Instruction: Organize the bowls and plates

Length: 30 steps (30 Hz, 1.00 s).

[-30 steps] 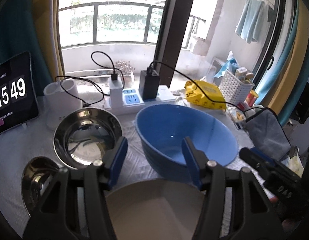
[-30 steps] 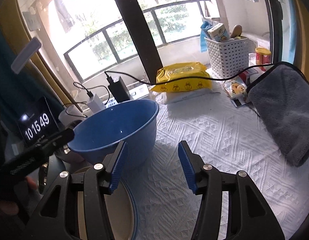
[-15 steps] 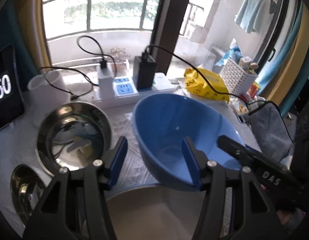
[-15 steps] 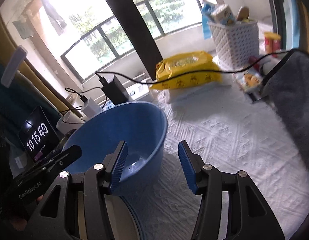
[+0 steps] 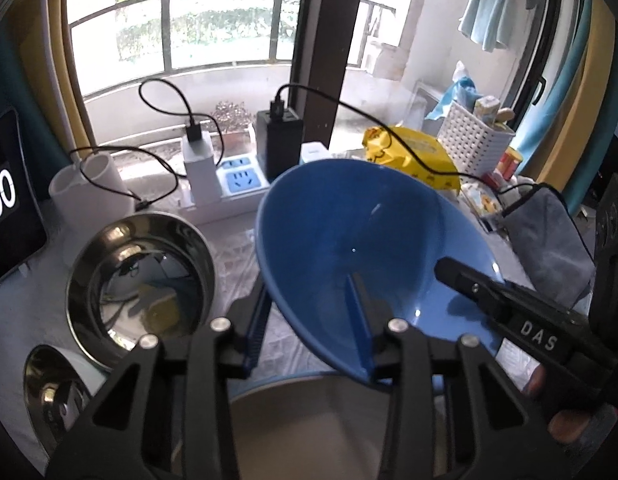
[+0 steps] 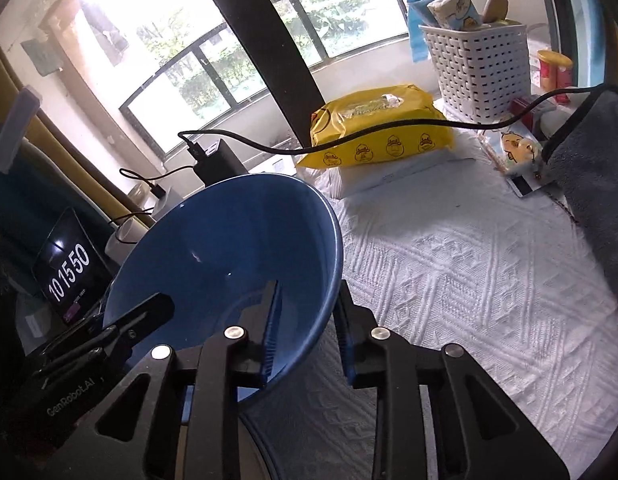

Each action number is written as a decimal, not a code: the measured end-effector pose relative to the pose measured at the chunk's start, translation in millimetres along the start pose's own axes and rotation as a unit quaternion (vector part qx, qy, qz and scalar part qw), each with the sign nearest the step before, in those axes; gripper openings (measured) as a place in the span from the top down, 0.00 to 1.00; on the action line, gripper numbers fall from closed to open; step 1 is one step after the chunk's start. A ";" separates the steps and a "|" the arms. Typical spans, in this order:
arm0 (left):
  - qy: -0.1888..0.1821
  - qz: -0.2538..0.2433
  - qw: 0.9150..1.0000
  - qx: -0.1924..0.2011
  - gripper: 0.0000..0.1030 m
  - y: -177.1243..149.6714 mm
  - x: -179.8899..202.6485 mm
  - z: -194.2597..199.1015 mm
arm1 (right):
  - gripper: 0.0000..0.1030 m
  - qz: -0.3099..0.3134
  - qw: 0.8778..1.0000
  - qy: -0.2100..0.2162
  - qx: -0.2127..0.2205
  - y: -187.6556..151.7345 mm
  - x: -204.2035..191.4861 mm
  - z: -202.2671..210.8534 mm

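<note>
A big blue bowl (image 5: 349,240) is held tilted above the table. My left gripper (image 5: 309,320) is shut on its near left rim, one finger inside and one outside. My right gripper (image 6: 309,320) is shut on its right rim (image 6: 329,272) the same way. The bowl also fills the left of the right wrist view (image 6: 213,248). Below it lies a cream plate with a blue rim (image 5: 309,432). A steel bowl (image 5: 137,276) stands to the left, and a smaller steel bowl (image 5: 53,392) is at the lower left.
A white power strip with chargers and cables (image 5: 237,176) runs along the back. A tablet clock (image 5: 5,208) and white cups (image 5: 85,188) stand at left. A yellow wipes pack (image 6: 381,132), a white basket (image 6: 481,60) and a grey towel (image 6: 597,184) are at right on the white cloth (image 6: 469,280).
Both grippers have closed on the blue bowl's rim and lifted it off the table, tilting it. Earlier both were open with the bowl resting flat.
</note>
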State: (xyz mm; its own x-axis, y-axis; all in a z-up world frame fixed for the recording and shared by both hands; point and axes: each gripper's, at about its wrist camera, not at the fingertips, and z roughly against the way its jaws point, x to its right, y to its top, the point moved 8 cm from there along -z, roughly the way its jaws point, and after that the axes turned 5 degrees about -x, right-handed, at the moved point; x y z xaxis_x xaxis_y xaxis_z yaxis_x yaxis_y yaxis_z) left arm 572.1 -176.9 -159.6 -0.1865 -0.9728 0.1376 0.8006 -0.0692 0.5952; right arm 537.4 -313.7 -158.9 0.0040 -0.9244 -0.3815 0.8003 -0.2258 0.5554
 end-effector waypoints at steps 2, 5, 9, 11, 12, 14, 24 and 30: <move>0.002 -0.002 1.000 0.007 0.63 1.7 1.0 5.6 | 0.73 0.006 1.000 -0.006 0.003 0.2 -3.6 2.5; 0.001 -0.004 1.000 0.015 0.63 3.5 1.6 16.3 | 0.73 0.010 1.000 -0.006 0.007 0.6 -8.6 8.2; 0.002 -0.010 1.000 0.024 0.63 3.0 3.7 30.3 | 0.73 0.016 1.000 -0.008 0.016 0.6 -15.5 20.9; 0.001 -0.011 1.000 0.028 0.63 2.3 3.8 37.5 | 0.73 0.019 1.000 -0.011 0.020 0.4 -18.9 27.3; 0.000 -0.011 0.999 0.030 0.63 1.8 3.3 41.4 | 0.73 0.021 0.999 -0.012 0.022 0.2 -21.1 30.6; -0.001 -0.012 0.999 0.033 0.63 -0.2 2.6 48.3 | 0.73 0.025 0.999 -0.013 0.024 -1.1 -25.4 35.6; -0.005 -0.011 0.999 0.044 0.63 -17.3 -2.9 79.7 | 0.73 0.034 0.999 -0.014 0.034 -16.5 -42.6 61.6; -0.006 -0.010 0.999 0.050 0.63 -27.4 -8.5 96.1 | 0.73 0.041 0.998 -0.014 0.034 -28.4 -54.1 71.1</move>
State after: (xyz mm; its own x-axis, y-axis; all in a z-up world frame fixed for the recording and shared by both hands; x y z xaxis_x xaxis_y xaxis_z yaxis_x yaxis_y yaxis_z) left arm 497.0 -145.5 -101.0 -0.2091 -0.9687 0.1341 0.7361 -0.0656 0.6737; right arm 471.8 -279.2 -101.5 0.0494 -0.9485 -0.3128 0.7555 -0.1693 0.6329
